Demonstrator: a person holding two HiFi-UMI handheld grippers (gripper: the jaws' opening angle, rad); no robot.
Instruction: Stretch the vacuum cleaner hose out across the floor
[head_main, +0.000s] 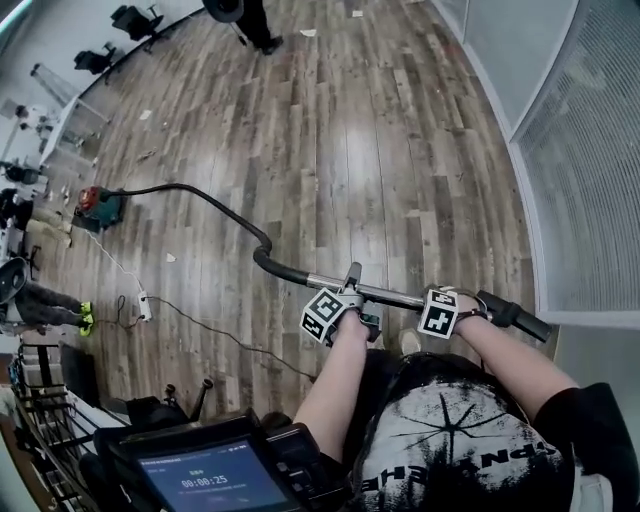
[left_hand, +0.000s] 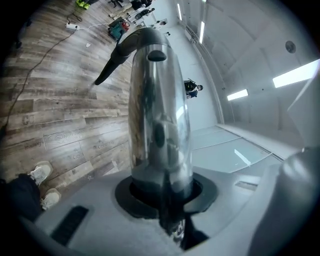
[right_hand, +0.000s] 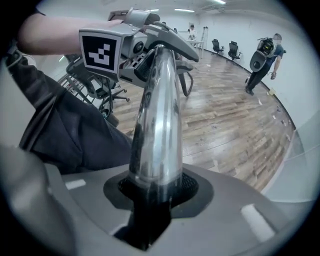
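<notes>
The black hose (head_main: 215, 205) runs from the vacuum cleaner (head_main: 100, 208) at the far left, curves over the wooden floor (head_main: 380, 150) and rises to the shiny metal tube (head_main: 395, 293) that the person holds level in front of them.

The left gripper (left_hand: 162, 197) is clamped on that tube. The right gripper (right_hand: 155, 192) has the tube between its jaws too, but they seem to stand a little apart round it, so the grip looks slack.

I'd judge the hose light and floppy. It will follow any pull but won't hold a line by itself, and it may drag the machine along. The tube is stiff and smooth, probably slippery under the pads. The better hold is on the tube near the dark cuff (head_main: 280, 268) where the hose joins — not on the soft hose, which would flatten or kink.
</notes>
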